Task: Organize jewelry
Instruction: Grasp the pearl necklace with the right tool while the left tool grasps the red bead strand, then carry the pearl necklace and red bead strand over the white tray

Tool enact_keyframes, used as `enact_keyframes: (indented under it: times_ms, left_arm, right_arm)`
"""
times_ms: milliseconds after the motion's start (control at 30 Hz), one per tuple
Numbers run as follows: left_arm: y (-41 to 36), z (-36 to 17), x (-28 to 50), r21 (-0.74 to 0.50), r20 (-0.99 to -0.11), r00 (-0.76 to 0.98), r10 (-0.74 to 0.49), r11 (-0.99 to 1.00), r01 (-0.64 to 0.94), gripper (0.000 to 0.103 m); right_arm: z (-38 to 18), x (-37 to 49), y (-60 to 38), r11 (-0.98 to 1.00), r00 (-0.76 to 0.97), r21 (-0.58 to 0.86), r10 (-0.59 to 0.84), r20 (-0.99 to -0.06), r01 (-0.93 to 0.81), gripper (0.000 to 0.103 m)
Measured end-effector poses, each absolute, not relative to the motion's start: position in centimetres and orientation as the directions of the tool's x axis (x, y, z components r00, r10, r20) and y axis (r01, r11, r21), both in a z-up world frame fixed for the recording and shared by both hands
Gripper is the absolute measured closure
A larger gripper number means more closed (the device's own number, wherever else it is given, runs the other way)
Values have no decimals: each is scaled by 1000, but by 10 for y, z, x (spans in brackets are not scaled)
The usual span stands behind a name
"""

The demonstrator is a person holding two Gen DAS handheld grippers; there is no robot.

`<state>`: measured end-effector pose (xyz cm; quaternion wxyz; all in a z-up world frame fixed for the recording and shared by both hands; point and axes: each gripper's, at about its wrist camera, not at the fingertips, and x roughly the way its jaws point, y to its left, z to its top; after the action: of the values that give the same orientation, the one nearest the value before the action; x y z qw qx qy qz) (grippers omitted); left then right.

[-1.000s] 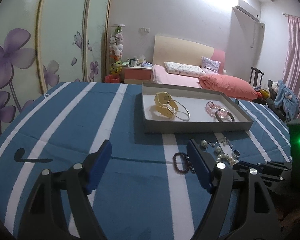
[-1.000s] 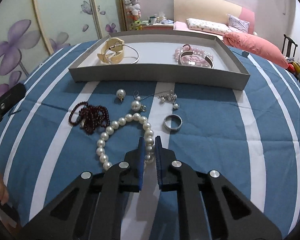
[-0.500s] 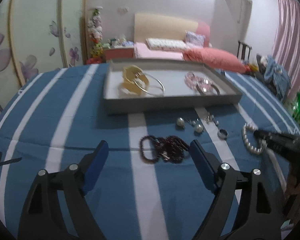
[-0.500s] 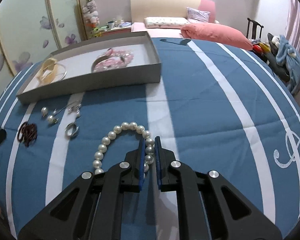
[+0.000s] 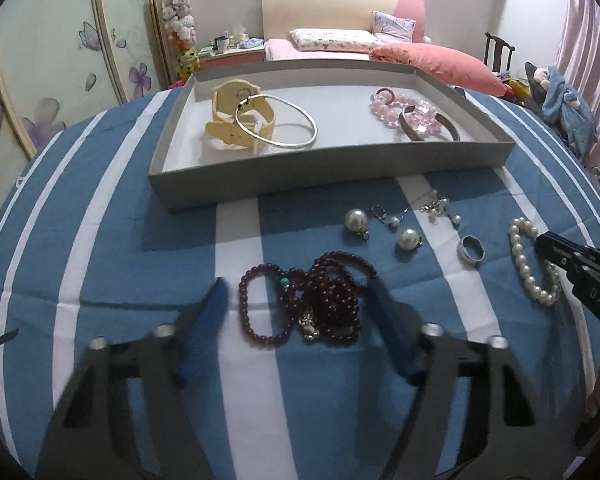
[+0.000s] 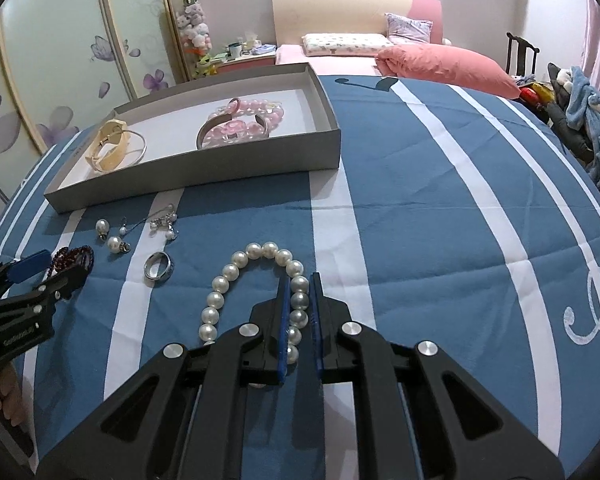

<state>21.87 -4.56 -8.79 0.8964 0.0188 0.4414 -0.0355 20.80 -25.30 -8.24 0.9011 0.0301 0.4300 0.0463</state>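
Observation:
On the blue-and-white striped cloth lies a dark red bead bracelet (image 5: 312,304), bunched up, between the blue pads of my left gripper (image 5: 300,312). Its jaws are closing and small gaps still show beside the beads. My right gripper (image 6: 299,280) is shut on a white pearl bracelet (image 6: 236,268), which lies on the cloth to the right of the other pieces. The left wrist view shows those pearls (image 5: 520,260) at the far right. Behind stands a grey tray (image 5: 332,176) holding a cream watch (image 5: 236,116), a silver bangle (image 5: 300,144), pink beads (image 5: 396,104) and a silver cuff (image 5: 448,128).
Two pearl earrings (image 5: 356,218), a fine chain with small pearls (image 5: 432,206) and a silver ring (image 5: 472,250) lie loose in front of the tray. Right of the tray (image 6: 196,176) the cloth is bare. A bed, wardrobe doors and a chair stand beyond.
My left gripper came down and forward over the dark red bracelet and its jaws narrowed. The right gripper dragged the pearl bracelet to the right, away from the other pieces, then stayed.

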Motion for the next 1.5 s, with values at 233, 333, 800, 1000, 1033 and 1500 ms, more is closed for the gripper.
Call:
enact_keyframes:
  times_ms: [233, 333, 800, 1000, 1033, 1500]
  left_arm:
    - [-40, -84, 214, -28, -781, 621, -72, 996, 80, 86]
    - [-33, -83, 210, -65, -775, 623, -101, 995, 80, 87]
    - [-9, -42, 173, -103, -620, 770, -147, 989, 106, 90]
    - [-5, -23, 161, -99, -563, 814, -142, 990, 105, 90]
    - [-5, -21, 159, -99, -555, 820, -141, 990, 103, 90]
    - [-6, -8, 150, -109, -496, 859, -128, 990, 84, 90]
  right_arm:
    - [-81, 207, -251, 992, 630, 106, 127, -766, -71, 92]
    - [-76, 203, -247, 990, 655, 108, 140, -743, -88, 93]
    - [-33, 182, -235, 975, 781, 129, 221, -584, -180, 93]
    - [-20, 177, -231, 969, 809, 142, 246, -534, -201, 93]
    - [-20, 176, -231, 969, 813, 144, 248, -527, -203, 93]
    - [-6, 167, -230, 966, 856, 149, 255, -449, -210, 93]
